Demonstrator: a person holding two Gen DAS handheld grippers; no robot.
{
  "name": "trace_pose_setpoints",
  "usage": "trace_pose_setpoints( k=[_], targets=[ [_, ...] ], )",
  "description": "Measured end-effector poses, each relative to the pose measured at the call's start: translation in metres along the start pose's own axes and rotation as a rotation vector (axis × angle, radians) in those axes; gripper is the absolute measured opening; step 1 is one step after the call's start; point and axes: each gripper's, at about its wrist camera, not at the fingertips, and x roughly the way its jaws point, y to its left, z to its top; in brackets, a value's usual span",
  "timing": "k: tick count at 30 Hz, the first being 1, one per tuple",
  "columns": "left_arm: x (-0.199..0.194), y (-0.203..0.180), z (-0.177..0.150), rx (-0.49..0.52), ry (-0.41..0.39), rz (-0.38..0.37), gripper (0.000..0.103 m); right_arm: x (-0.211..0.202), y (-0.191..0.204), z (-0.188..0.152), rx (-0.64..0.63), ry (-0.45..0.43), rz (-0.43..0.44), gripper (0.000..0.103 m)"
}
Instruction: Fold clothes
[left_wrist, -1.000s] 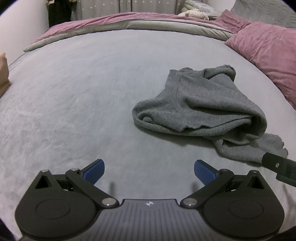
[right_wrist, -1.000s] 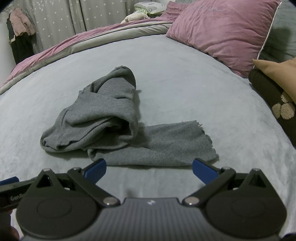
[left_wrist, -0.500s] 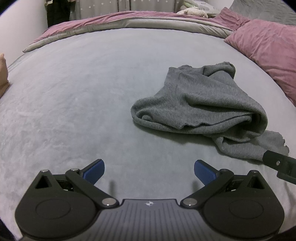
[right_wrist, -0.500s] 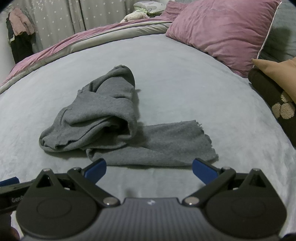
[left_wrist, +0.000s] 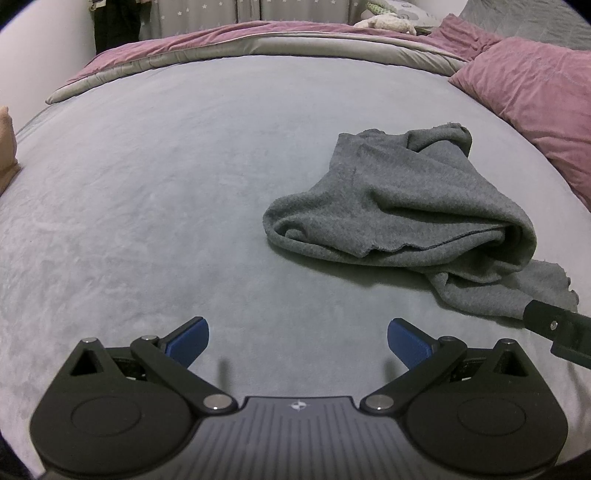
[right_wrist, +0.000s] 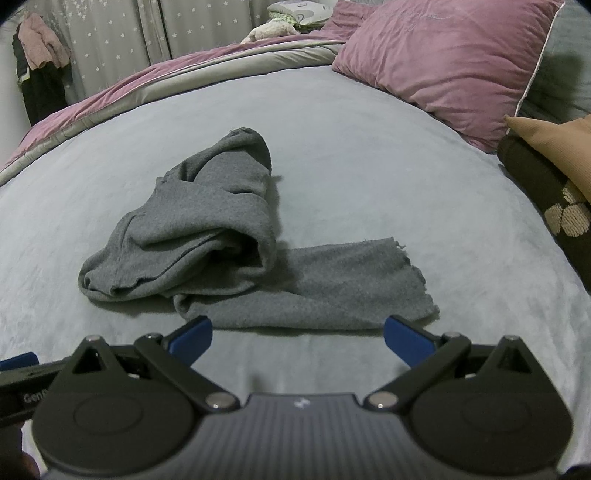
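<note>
Crumpled grey knit garment (right_wrist: 229, 243) lies heaped on grey plush bedspread (left_wrist: 166, 184), flat tail running rightward. Right gripper (right_wrist: 297, 334), fingers spread, empty, sits nearest; left gripper (left_wrist: 297, 338), likewise spread, stands off leftward.

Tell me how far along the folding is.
Nothing looks done: the grey garment lies crumpled on the bed, one end trailing flat. Nothing is in hand; the left gripper and right gripper are open, short of it. All folding remains.

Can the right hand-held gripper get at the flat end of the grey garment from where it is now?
Probably yes: the right hand-held gripper is open, and the grey garment has its flat end just ahead with nothing between.
</note>
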Motion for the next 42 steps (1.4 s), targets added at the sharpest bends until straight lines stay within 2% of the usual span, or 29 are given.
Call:
trace_pose_setpoints(
  k=[10, 18, 26, 32, 42],
  targets=[
    [0.001, 0.007, 0.004, -0.008, -0.017, 0.017, 0.103, 0.004, 0.008, 0.003, -0.014, -0.012, -0.001, 0.103],
    [0.012, 0.013, 0.007, 0.009, -0.052, 0.058, 0.103, 0.009, 0.024, 0.012, -0.099, -0.081, 0.018, 0.103],
    [0.028, 0.019, 0.005, 0.036, -0.063, 0.089, 0.103, 0.038, 0.046, 0.018, -0.196, -0.061, 0.029, 0.103],
    [0.043, 0.027, -0.001, 0.045, -0.042, 0.086, 0.103, 0.065, 0.047, 0.018, -0.19, -0.02, 0.02, 0.103],
    [0.049, 0.037, -0.013, 0.025, -0.094, 0.037, 0.103, 0.086, 0.036, 0.014, -0.132, 0.023, 0.067, 0.103]
  ],
)
